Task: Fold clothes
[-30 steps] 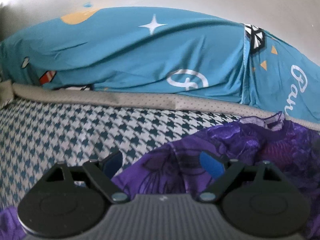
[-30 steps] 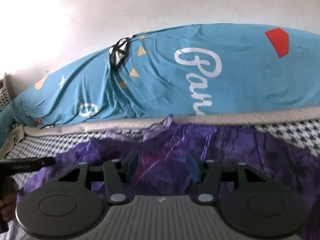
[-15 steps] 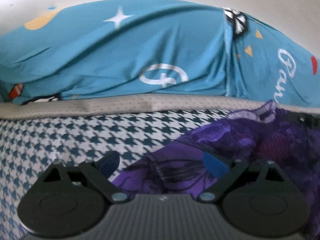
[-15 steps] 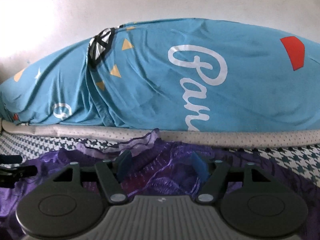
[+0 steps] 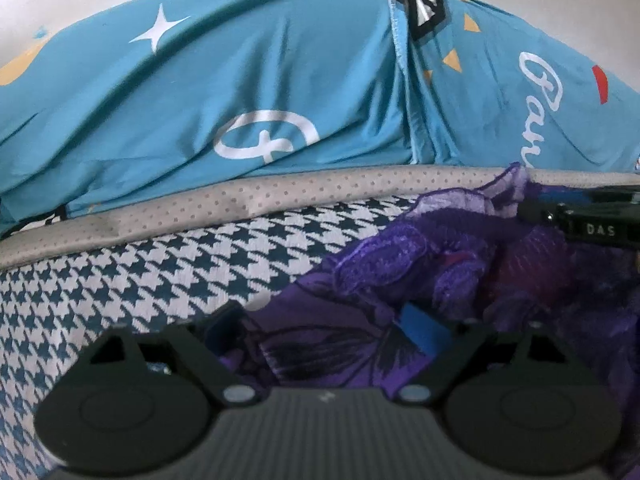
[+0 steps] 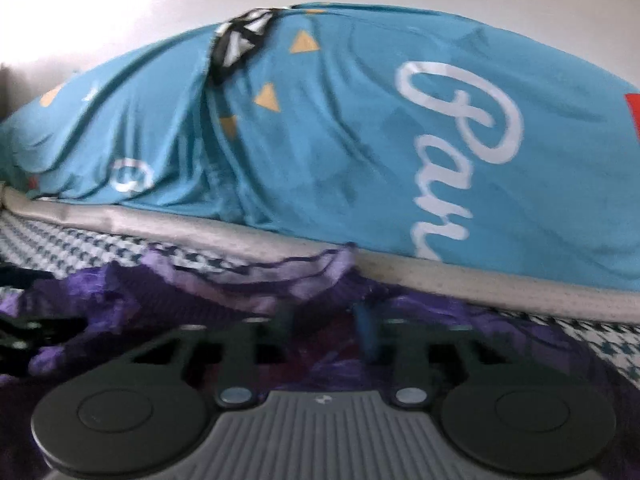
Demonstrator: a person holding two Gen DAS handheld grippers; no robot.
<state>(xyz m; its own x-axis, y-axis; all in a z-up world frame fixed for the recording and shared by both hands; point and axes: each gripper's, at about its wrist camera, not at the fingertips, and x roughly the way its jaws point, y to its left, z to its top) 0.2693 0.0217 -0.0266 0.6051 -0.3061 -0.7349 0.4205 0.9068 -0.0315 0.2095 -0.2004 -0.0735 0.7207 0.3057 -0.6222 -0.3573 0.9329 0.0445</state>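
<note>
Since a moment ago both hands are lower and closer to the purple garment [image 5: 460,272], which is lying crumpled on the houndstooth bed cover [image 5: 140,272] in front of the blue pillows [image 5: 240,92]. The right gripper [image 6: 326,328] is closing its fingers, now nearly together with purple cloth bunched between them, probably to catch the neckline edge. The left gripper [image 5: 324,330] is narrowing too, fingers [image 5: 424,330] still wide apart over a flat fold, not yet pinching; likely it is taking a second corner so the garment can be spread out.
</note>
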